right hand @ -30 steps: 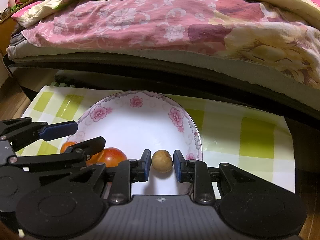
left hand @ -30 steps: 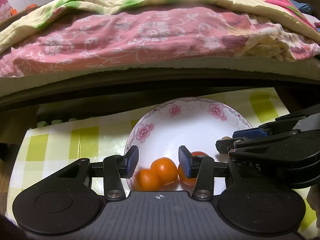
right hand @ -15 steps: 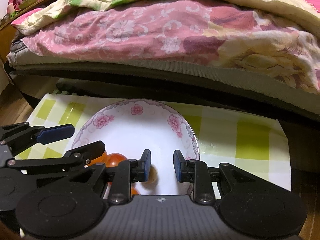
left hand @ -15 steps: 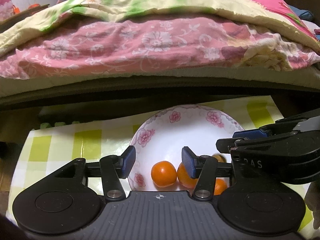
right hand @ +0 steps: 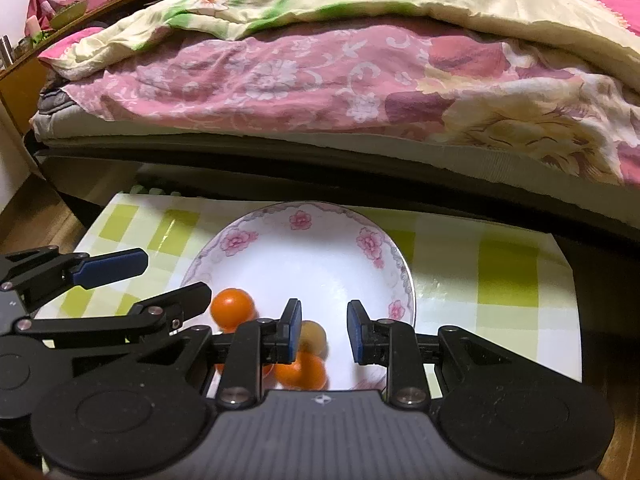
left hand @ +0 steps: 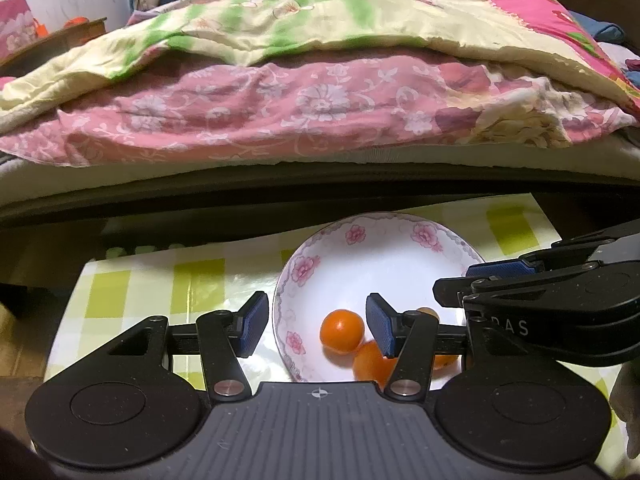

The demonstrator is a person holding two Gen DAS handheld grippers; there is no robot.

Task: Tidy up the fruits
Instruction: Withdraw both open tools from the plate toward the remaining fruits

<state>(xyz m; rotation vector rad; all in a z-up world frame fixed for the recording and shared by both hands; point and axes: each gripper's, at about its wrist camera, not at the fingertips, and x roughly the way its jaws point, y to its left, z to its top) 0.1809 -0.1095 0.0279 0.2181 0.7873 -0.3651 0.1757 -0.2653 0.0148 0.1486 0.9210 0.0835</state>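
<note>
1. White ceramic plate with pink flowers round its rim (left hand: pixel 352 264) sits on the green-and-white checked tablecloth (left hand: pixel 160 292), near the cloth's far edge and towards its right side in the left wrist view; a bed heaped with a pink floral quilt (left hand: pixel 304 112) lies beyond.
2. Inside the plate, at its near side, lie three round orange fruits: one (left hand: pixel 342 330) in plain sight, a second (left hand: pixel 370 362) touching it, a third (left hand: pixel 446 361) mostly hidden behind gripper parts; a small tan-brown round fruit (right hand: pixel 314 334) rests just beside them.
3. Left gripper (left hand: pixel 314 328) hangs over the plate's left rim, its blue-padded fingers (left hand: pixel 252 326) spread wide and holding nothing; the plain orange fruit shows between them, apart from both pads.
4. Right gripper (right hand: pixel 324 332) hangs over the plate's near right part, fingers (right hand: pixel 358 332) spread and empty; the tan fruit sits just beside the left pad, whether touching cannot be told.
</note>
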